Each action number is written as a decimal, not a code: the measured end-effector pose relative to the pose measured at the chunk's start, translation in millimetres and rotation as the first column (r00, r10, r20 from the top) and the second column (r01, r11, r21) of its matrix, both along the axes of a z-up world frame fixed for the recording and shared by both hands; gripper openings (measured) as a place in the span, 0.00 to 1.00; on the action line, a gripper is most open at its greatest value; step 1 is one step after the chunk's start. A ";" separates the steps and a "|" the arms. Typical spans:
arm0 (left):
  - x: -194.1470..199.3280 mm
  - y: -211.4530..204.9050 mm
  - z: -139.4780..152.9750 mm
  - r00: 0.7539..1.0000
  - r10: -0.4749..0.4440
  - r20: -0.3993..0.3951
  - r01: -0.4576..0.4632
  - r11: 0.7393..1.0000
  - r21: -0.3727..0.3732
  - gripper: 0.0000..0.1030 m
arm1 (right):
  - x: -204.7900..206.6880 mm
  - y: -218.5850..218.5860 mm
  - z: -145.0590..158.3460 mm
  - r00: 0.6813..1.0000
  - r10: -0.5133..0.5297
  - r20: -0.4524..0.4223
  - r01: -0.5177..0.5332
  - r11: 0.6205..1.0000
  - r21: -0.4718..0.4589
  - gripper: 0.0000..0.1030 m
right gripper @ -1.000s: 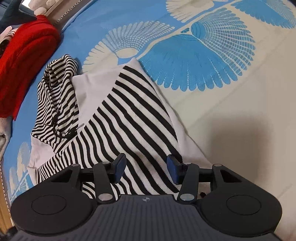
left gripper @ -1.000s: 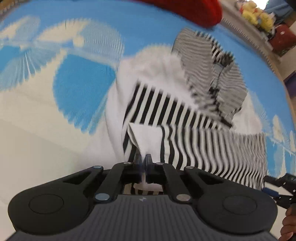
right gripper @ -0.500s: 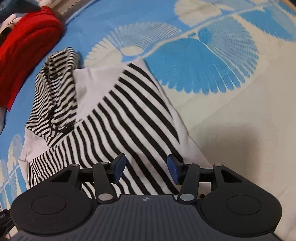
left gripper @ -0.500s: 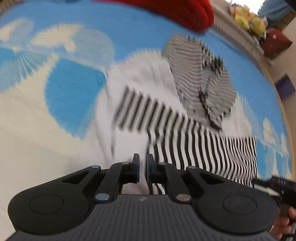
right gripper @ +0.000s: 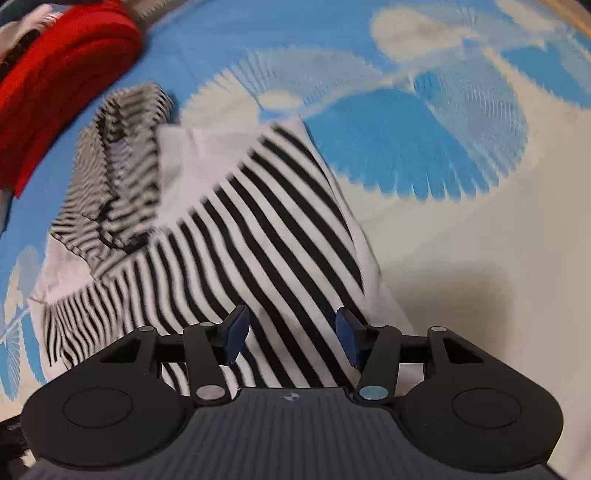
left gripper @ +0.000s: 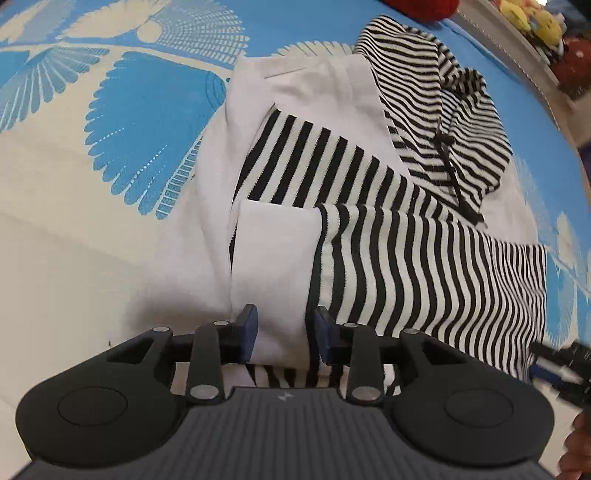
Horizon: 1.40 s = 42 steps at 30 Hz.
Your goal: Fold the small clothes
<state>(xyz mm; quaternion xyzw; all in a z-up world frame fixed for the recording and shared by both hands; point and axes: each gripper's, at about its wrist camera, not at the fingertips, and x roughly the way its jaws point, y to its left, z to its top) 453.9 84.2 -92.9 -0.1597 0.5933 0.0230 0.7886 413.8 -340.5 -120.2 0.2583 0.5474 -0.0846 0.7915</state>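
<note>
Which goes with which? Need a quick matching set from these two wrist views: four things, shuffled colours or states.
Things:
1. left tool
2. hood
3. bedspread
4. bundled cloth

Descriptions:
A. red, at the far edge
B. blue with cream fans
C. white cuff between its jaws
D. striped, with a black drawstring

Pairs: 1-C, 2-D, 3-B, 4-A.
The left tool's jaws have just been opening, and the cuff lies between them.

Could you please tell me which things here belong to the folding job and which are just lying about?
Job: striped hooded top, left claw, right claw.
Lying about: red garment, soft toys, patterned blue cover.
</note>
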 end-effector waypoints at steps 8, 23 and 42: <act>0.0 -32.3 44.6 0.981 -0.089 0.171 0.066 0.989 0.135 0.45 | -3.8 11.3 33.0 0.989 0.102 0.109 -0.083 0.983 -0.164 0.53; -6.1 -98.2 74.2 0.864 -0.262 0.430 0.130 0.941 0.312 0.71 | -14.1 17.1 57.7 0.960 0.228 0.160 -0.181 0.947 -0.265 0.56; 35.0 -91.4 104.1 0.800 -0.232 0.553 0.041 0.941 0.336 0.76 | -22.0 5.8 72.5 0.933 0.317 0.171 -0.224 0.883 -0.413 0.61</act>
